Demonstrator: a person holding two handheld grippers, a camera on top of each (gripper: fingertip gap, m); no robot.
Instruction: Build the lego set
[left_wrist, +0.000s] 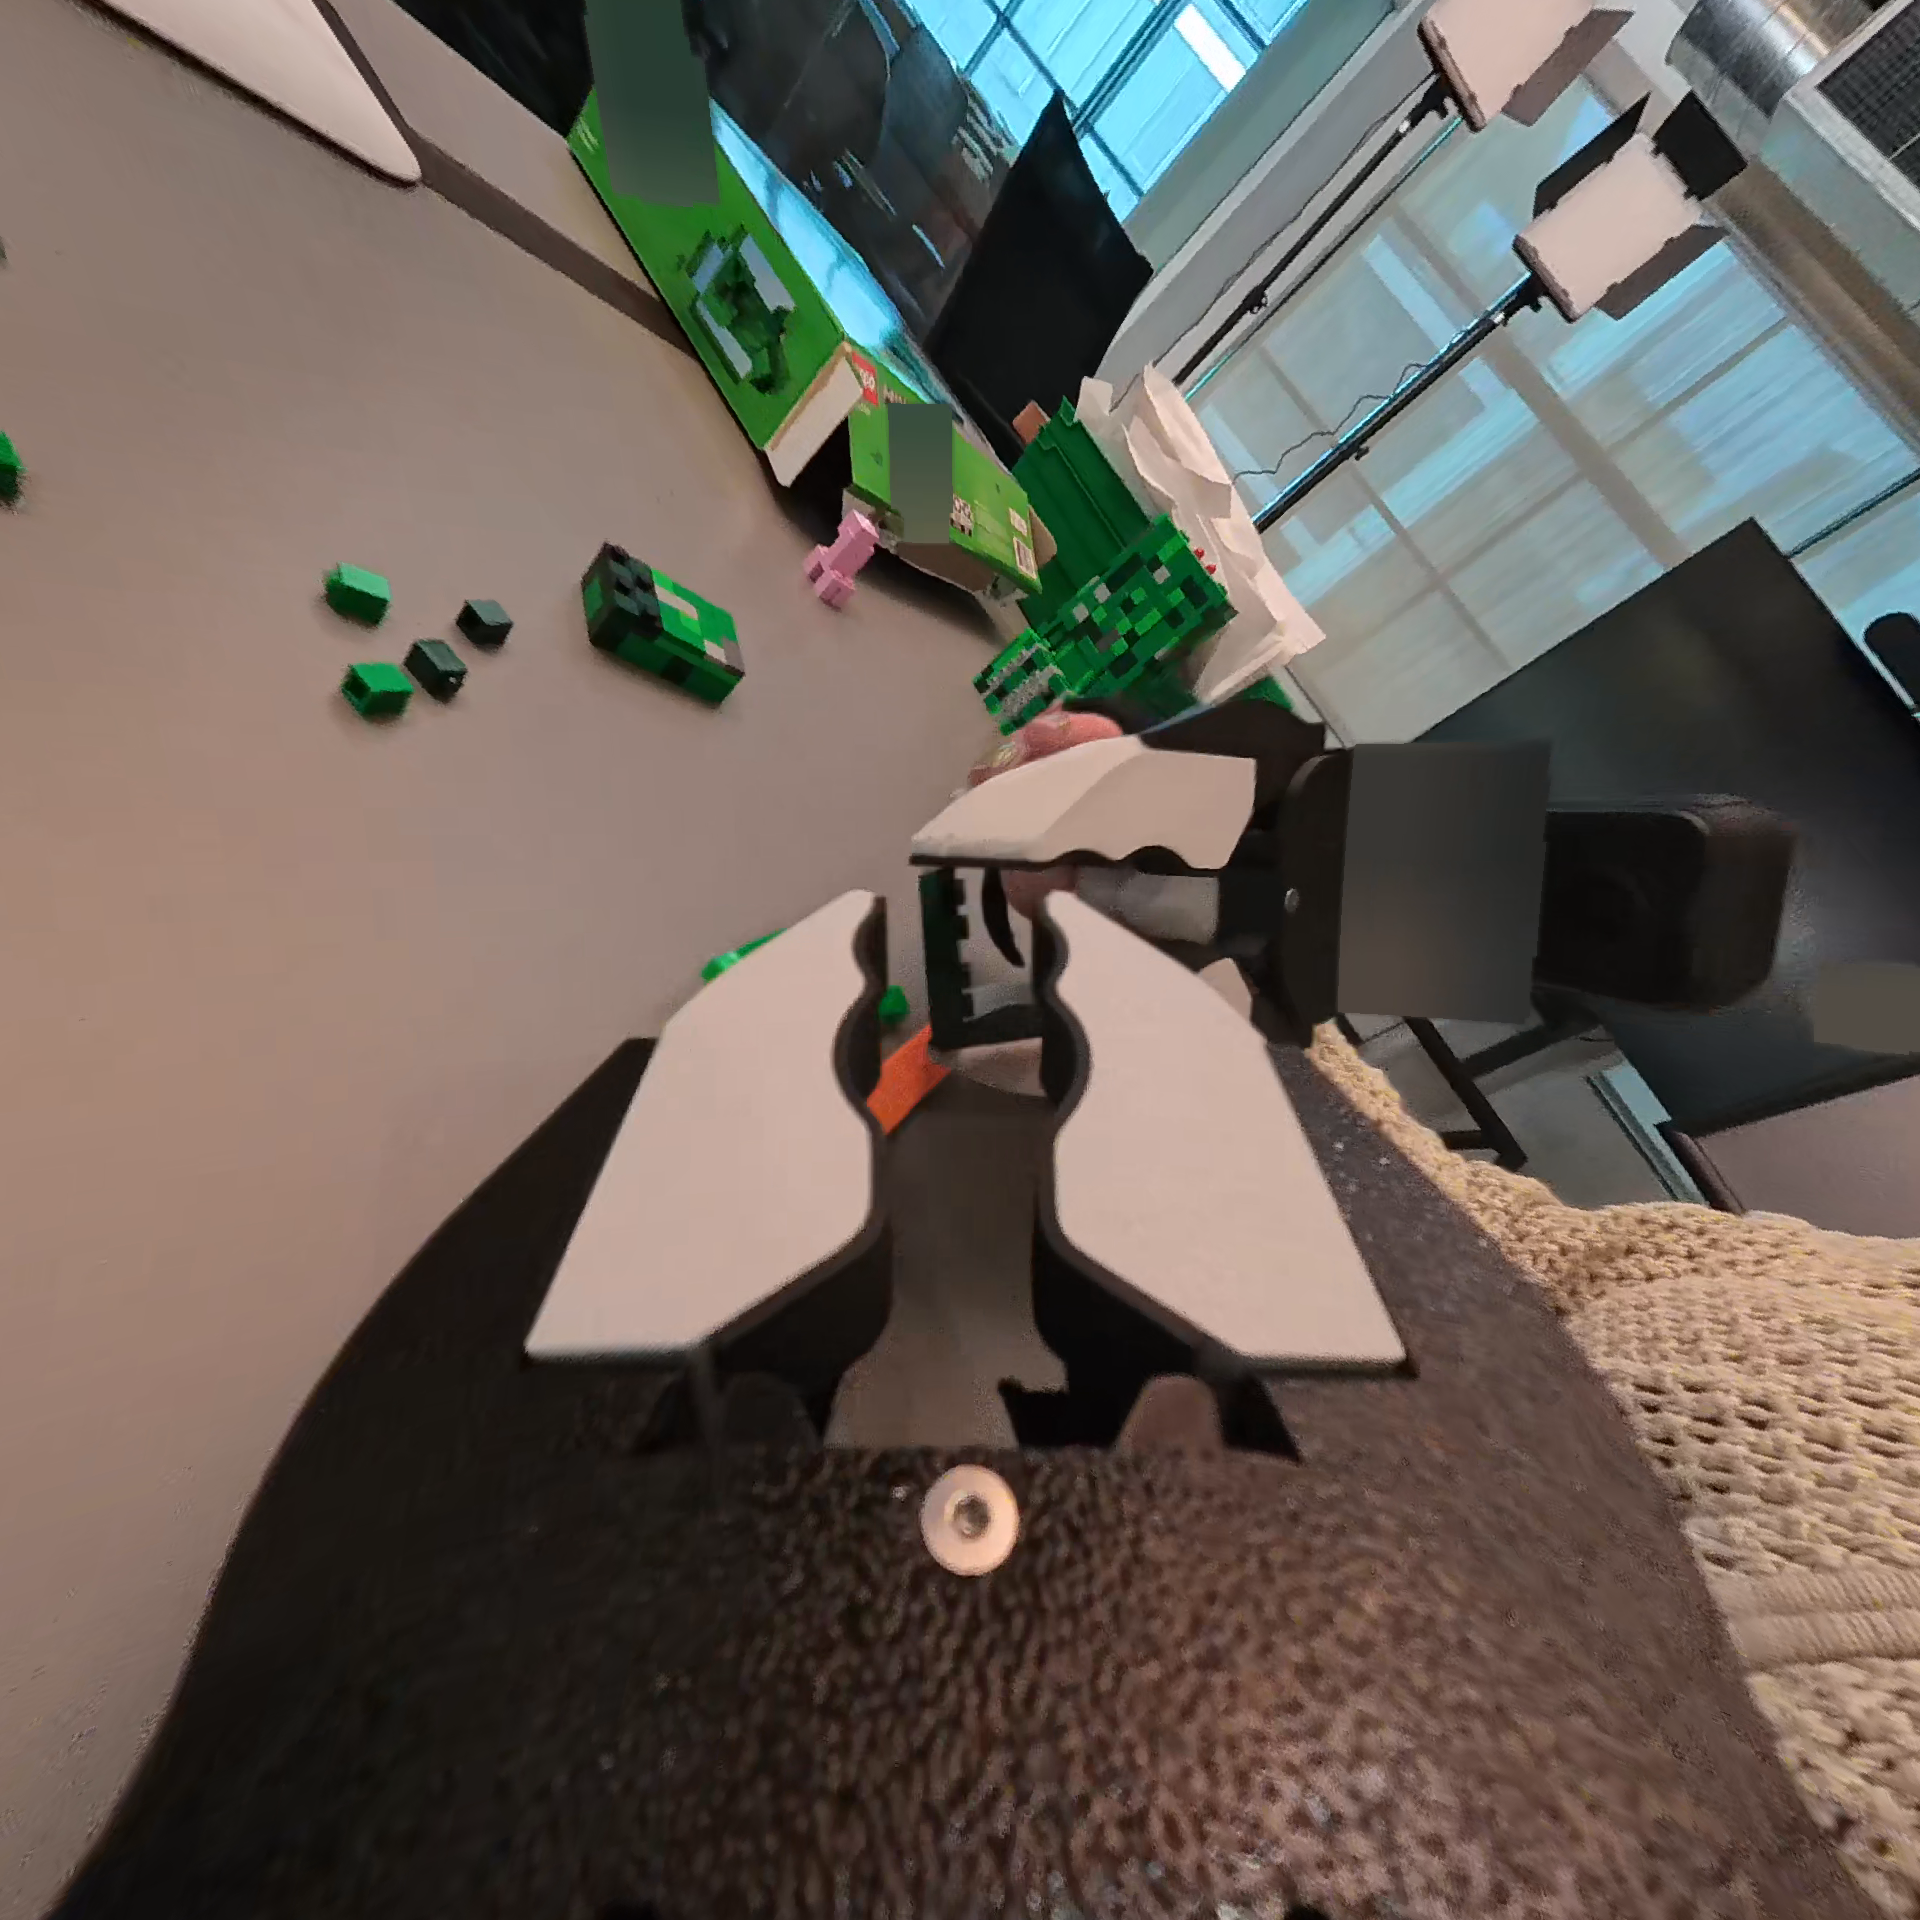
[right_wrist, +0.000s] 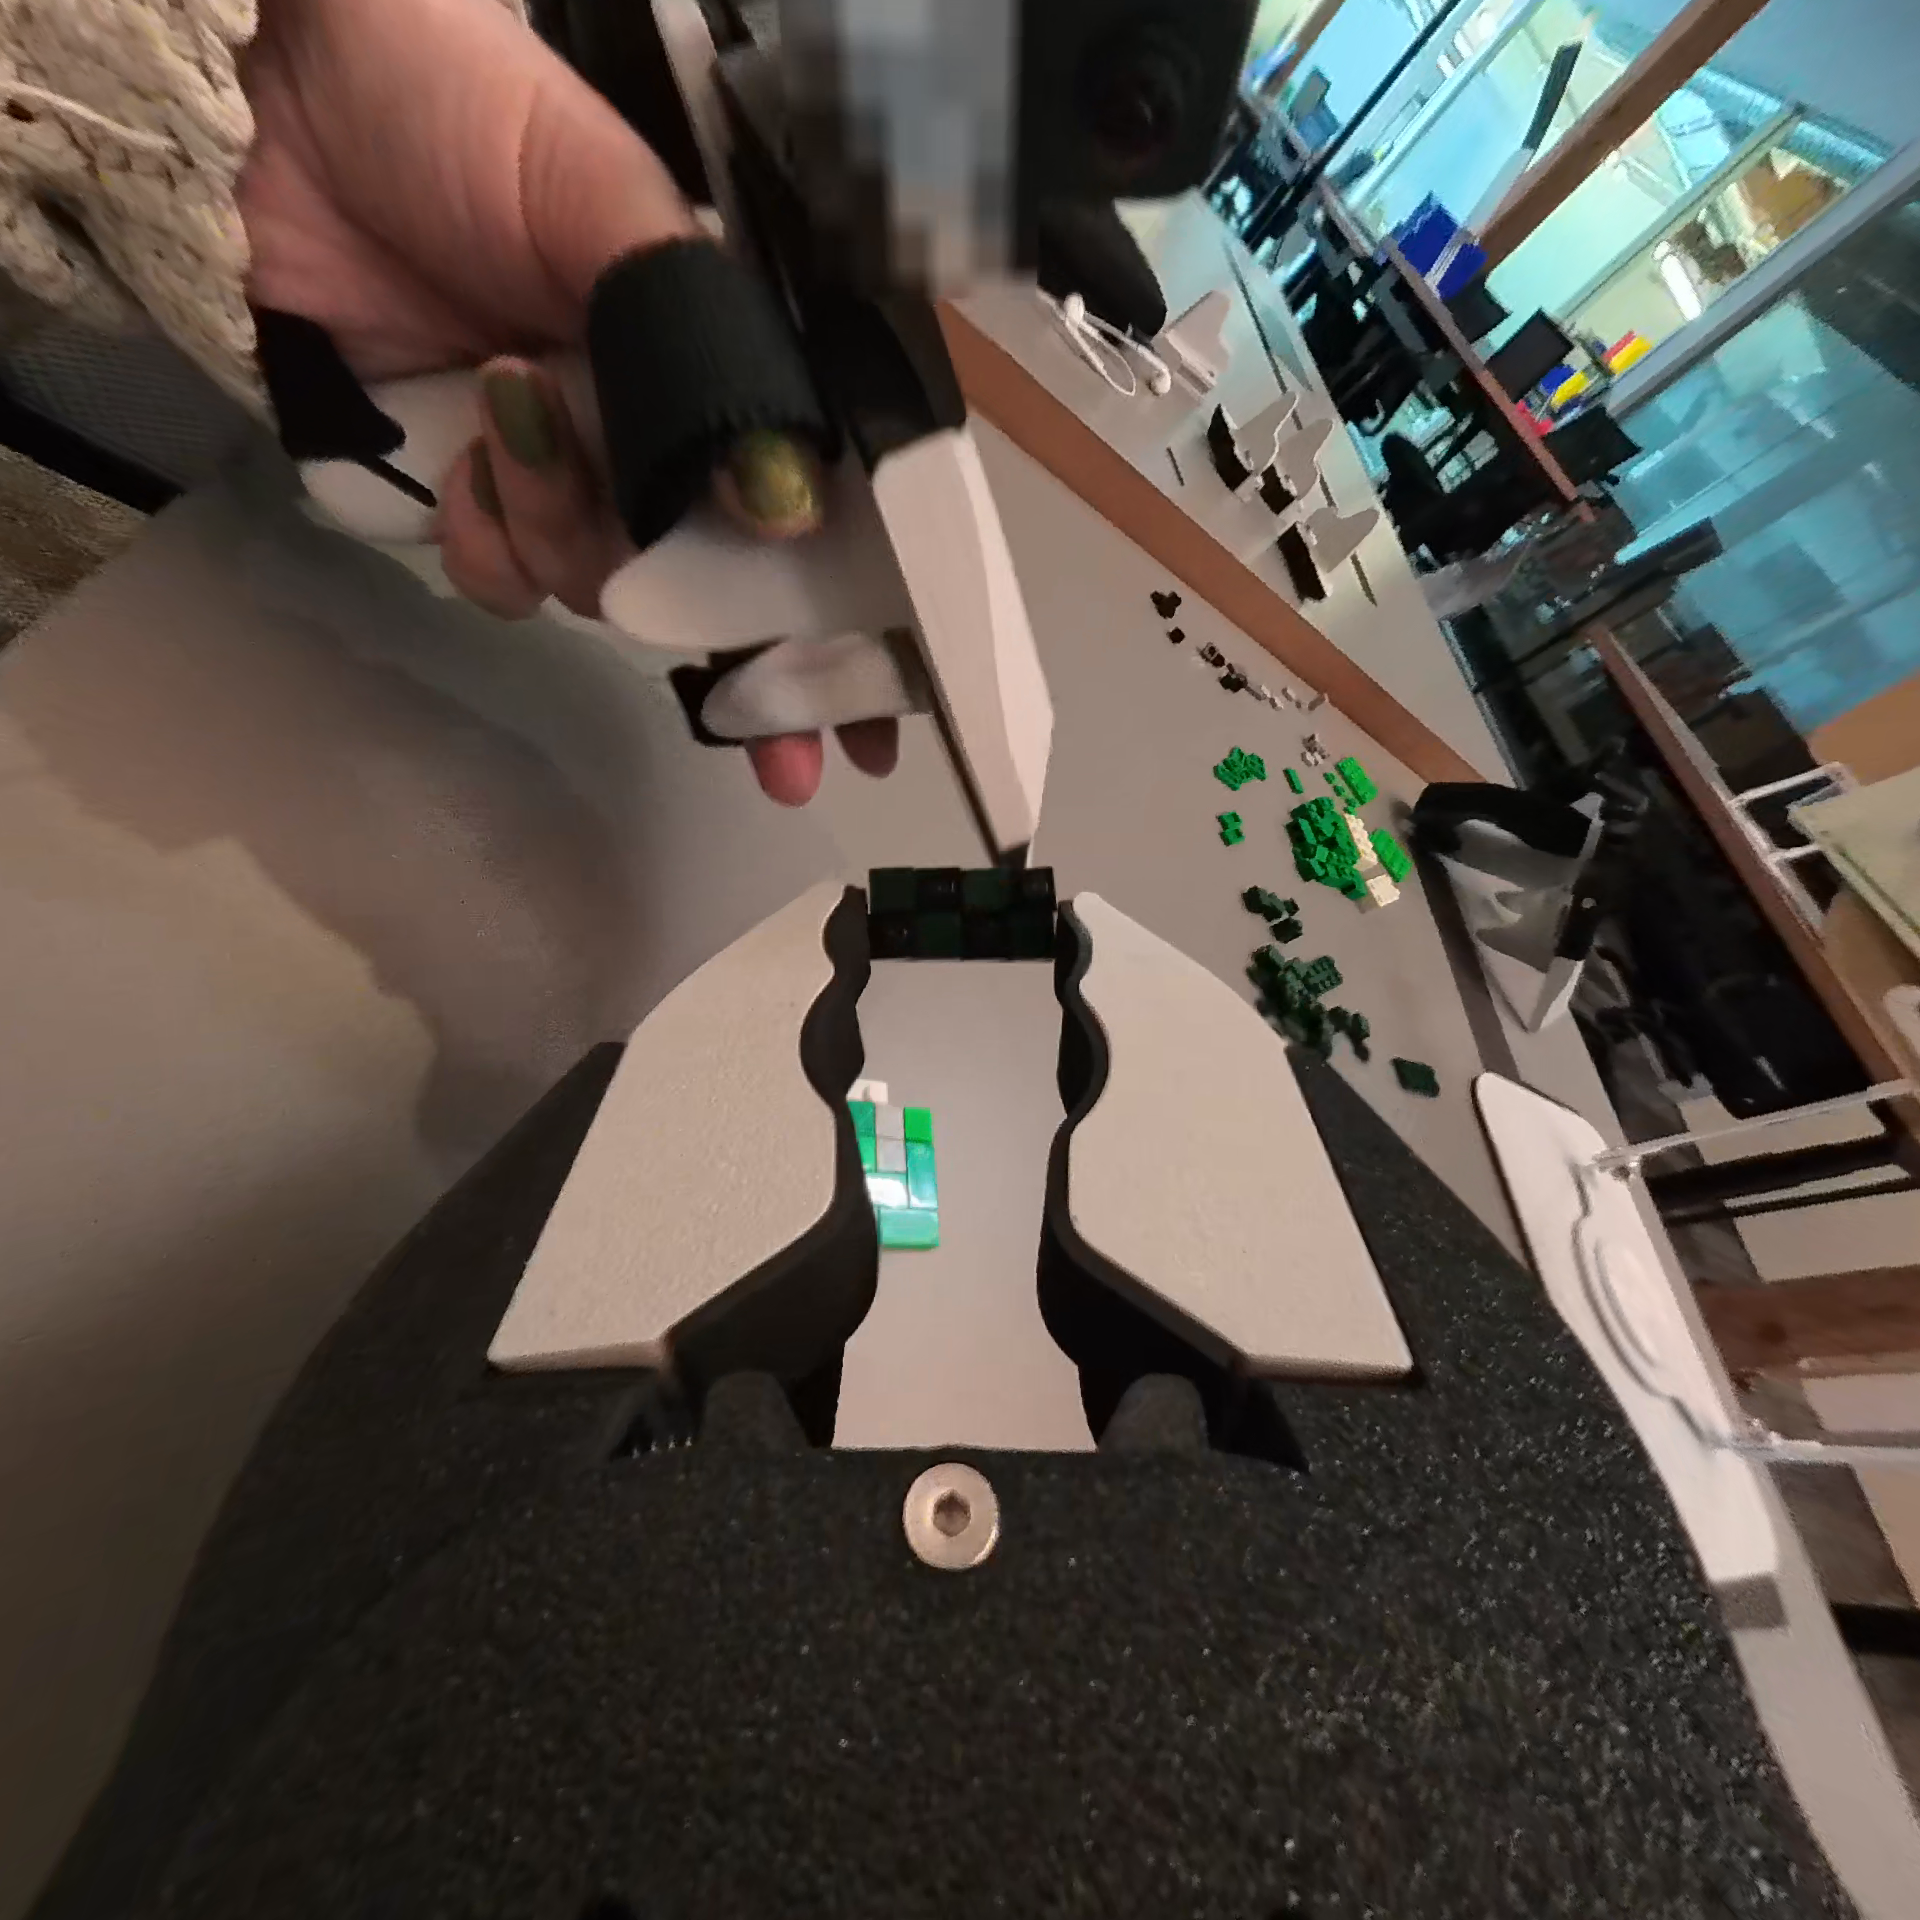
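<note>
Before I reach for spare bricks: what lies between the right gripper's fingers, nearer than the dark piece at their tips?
In the right wrist view, a small green-and-grey tiled plate on the table.

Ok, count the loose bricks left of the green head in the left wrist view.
5: two bright green bricks and two dark bricks clustered together, plus one edge brick, cut off by the frame. Others may lie outside it.

- A dark green lego block assembly (right_wrist: 962, 912), two rows of bricks, sits clamped between the right gripper's fingertips, raised off the table.
- A flat tiled plate (right_wrist: 896, 1174) of green and grey lies on the table beneath.
- Loose green bricks (right_wrist: 1325, 831) lie heaped farther off.
- A small green-and-black built block (left_wrist: 661, 639) lies on its side.
</note>
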